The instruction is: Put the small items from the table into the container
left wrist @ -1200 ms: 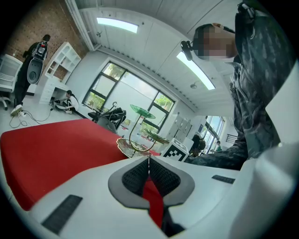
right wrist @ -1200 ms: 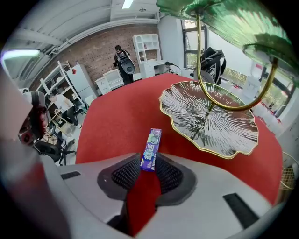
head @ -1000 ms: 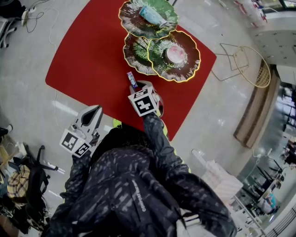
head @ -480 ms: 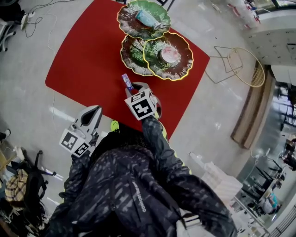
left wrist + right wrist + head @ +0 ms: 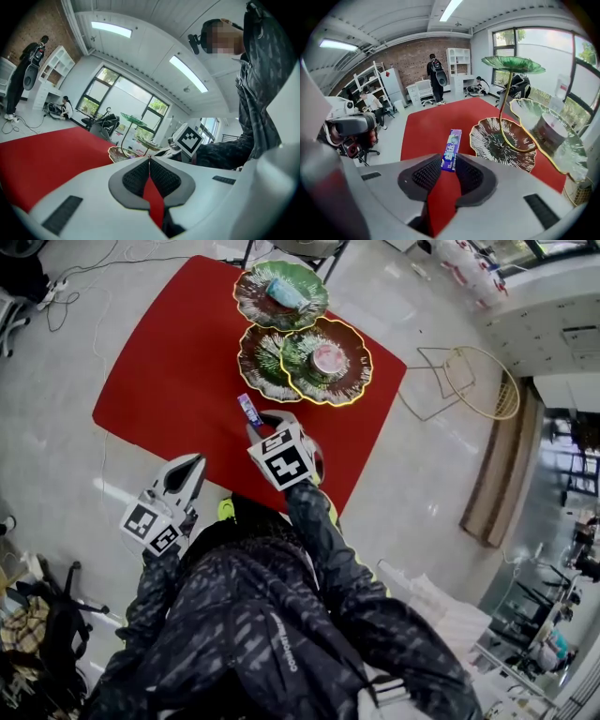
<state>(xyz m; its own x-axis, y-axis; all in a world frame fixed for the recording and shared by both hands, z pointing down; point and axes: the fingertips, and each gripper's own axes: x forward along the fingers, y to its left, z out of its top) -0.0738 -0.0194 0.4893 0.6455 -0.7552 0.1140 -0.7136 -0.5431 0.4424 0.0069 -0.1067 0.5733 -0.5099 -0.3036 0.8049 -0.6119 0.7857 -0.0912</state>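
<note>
- The left gripper (image 5: 149, 164) is hanging nearest the person, just off the near edge of the red table (image 5: 169, 362). Its jaws are pressing together with nothing between them.
- The right gripper (image 5: 265, 424) is tilting downward over the table's near edge, beside the near right corner. Its jaws are clamping the lower end of a purple stick pack (image 5: 247, 410), and the rest of the pack is sticking out past the fingertips, clear of the tabletop.
- Beyond the pack, the tiered leaf-dish stand is sitting toward the far right corner.
- Its low brown dish (image 5: 261, 364) is lying closest to the pack and is holding nothing that shows.
- The gold-rimmed dish (image 5: 352, 381) beside it is carrying a round tin (image 5: 327, 359).
- The green top dish (image 5: 255, 292), nearest the far edge, is holding a teal packet (image 5: 283, 293).
</note>
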